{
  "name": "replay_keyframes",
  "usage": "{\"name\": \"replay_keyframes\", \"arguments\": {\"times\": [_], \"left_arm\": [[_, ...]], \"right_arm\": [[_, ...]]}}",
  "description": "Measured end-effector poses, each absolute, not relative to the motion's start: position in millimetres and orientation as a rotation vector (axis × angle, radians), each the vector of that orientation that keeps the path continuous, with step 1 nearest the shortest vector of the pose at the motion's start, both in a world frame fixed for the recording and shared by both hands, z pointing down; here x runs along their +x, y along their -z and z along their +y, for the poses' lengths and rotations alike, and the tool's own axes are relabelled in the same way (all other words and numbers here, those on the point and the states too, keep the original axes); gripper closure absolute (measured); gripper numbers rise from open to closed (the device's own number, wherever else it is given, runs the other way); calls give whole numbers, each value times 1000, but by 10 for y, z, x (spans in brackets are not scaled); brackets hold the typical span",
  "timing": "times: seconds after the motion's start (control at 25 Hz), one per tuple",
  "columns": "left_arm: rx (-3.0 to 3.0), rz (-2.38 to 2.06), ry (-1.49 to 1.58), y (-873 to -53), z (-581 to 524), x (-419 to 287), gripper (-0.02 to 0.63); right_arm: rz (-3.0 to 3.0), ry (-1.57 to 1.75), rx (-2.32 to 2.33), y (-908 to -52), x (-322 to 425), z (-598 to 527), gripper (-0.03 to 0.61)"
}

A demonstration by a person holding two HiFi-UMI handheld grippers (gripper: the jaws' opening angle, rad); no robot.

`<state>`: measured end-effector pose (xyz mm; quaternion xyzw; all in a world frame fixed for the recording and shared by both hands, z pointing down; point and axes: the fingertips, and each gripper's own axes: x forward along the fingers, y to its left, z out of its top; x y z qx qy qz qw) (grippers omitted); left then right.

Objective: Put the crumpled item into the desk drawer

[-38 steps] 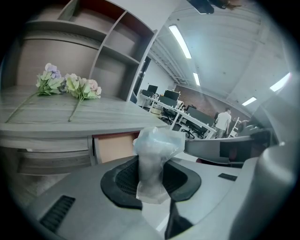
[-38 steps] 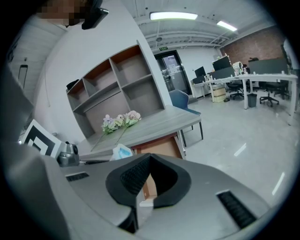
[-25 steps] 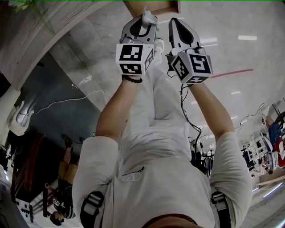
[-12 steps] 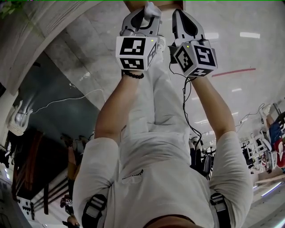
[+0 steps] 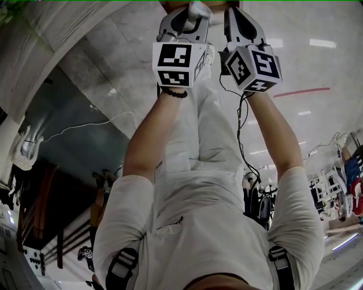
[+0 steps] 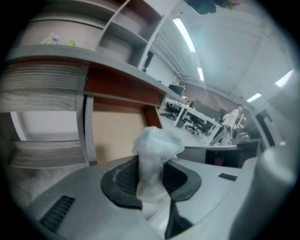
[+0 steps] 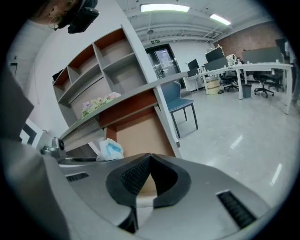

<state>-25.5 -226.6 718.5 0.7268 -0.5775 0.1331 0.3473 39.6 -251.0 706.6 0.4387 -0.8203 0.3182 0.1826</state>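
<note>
The left gripper [image 6: 152, 174] has its jaws clenched on the crumpled item [image 6: 154, 145], a wad of pale, bluish-white film. It stands up out of the dark pads, its top bulging free above them. The right gripper [image 7: 149, 169] carries nothing, its jaws pressed together at the tips.

In the head view, the left gripper [image 5: 182, 25] and the right gripper [image 5: 243, 27] are held side by side at arm's length in front of the person. The crumpled item [image 5: 198, 8] points toward a brown wooden edge at the frame's top.

Ahead lies the grey worktop [image 6: 122, 75], with open shelves [image 7: 101, 70] above it and a brown back panel [image 6: 117, 133] beneath it. The item is in the air, short of the worktop. The right gripper view shows the crumpled item [image 7: 108, 149] against the space under the worktop. Which part below the worktop is the drawer cannot be told, and none looks open.

The step in hand appears to be the carry to the drawer. Doing it well calls for a firm squeeze, since light film slips easily. The free right gripper can pull the drawer, and the release should come only once the item is well inside.
</note>
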Motion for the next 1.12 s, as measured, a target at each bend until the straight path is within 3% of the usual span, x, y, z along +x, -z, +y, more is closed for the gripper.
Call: {"name": "replay_keyframes", "arguments": {"times": [1.12], "left_arm": [[1818,-1492,-429,-7439,-2312,-247,506]], "right_arm": [[-2307,-904,1260,-7184,426,-2561,580]]}}
